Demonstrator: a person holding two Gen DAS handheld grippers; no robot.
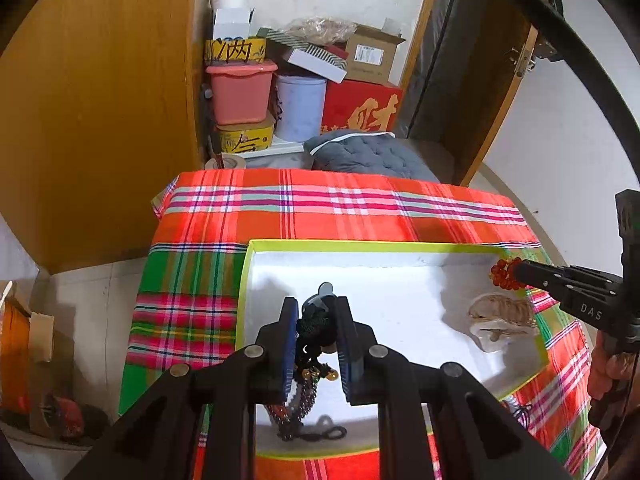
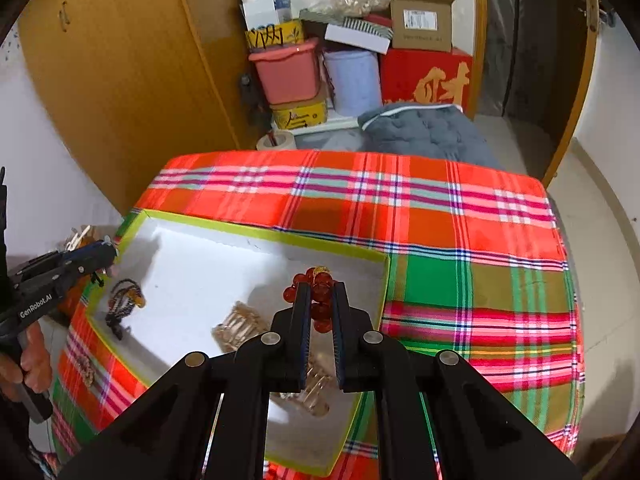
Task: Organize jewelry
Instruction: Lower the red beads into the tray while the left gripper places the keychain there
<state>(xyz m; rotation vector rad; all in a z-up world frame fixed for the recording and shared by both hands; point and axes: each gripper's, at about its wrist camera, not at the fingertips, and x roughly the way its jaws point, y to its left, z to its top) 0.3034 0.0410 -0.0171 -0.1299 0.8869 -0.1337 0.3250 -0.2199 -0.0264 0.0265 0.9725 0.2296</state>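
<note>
Left tongs [image 1: 318, 312], low centre, clench a dark beaded bracelet [image 1: 316, 328] over the white tray [image 1: 400, 300], whose green rim leaves bare plaid desk [image 1: 320, 208] above. Only the right view shows the right tongs [image 2: 320, 296] gripping red beads [image 2: 316, 292] near the tray's right rim, beside open cloth.

1. "DAS" in white letters stands on the black body of the right claw [image 1: 506, 274], seen from the left wrist view.
2. "GenRobot.AI" is printed in white on the body of the left claw [image 2: 110, 258].
3. Behind the tabletop [image 2: 440, 216], a red box [image 2: 426, 80] bears a large gold Chinese character, "财".
4. Left of the red box, the yellow tub [image 2: 274, 36] carries black brush characters too unclear to read.
</note>
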